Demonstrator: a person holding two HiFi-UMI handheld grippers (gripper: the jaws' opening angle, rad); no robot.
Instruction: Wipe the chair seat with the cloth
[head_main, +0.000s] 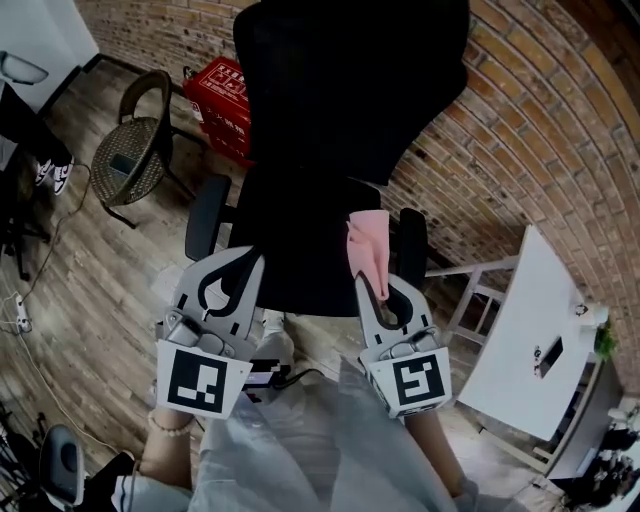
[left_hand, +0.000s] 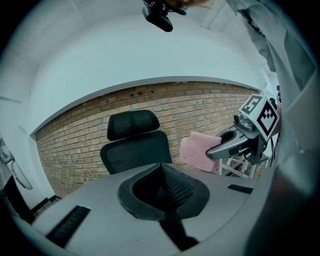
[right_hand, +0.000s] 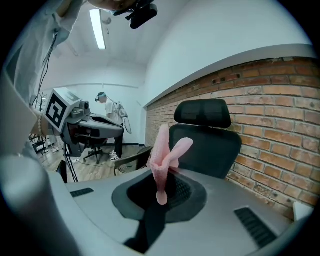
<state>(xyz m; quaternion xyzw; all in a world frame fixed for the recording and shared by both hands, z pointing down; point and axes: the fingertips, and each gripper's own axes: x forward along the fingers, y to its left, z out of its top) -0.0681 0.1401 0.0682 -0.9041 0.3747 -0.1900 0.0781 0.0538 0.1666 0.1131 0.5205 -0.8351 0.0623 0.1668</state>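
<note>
Left gripper (head_main: 243, 262), lower centre, jaws closed on nothing; right gripper (head_main: 385, 288) beside it, jaws clamped on the pink cloth (head_main: 368, 243), held over the right edge of the black office-chair seat (head_main: 300, 250). Contact cannot be told, and wiping appears not yet begun. Armrests (head_main: 206, 215) flank the seat. Wicker chair (head_main: 135, 150) and red crate (head_main: 225, 100), upper left, stand clear.

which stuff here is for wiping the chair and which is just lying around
For the job: pink cloth, black office chair, right claw shut on the cloth.
Just lying about: wicker chair, red box, white table.
</note>
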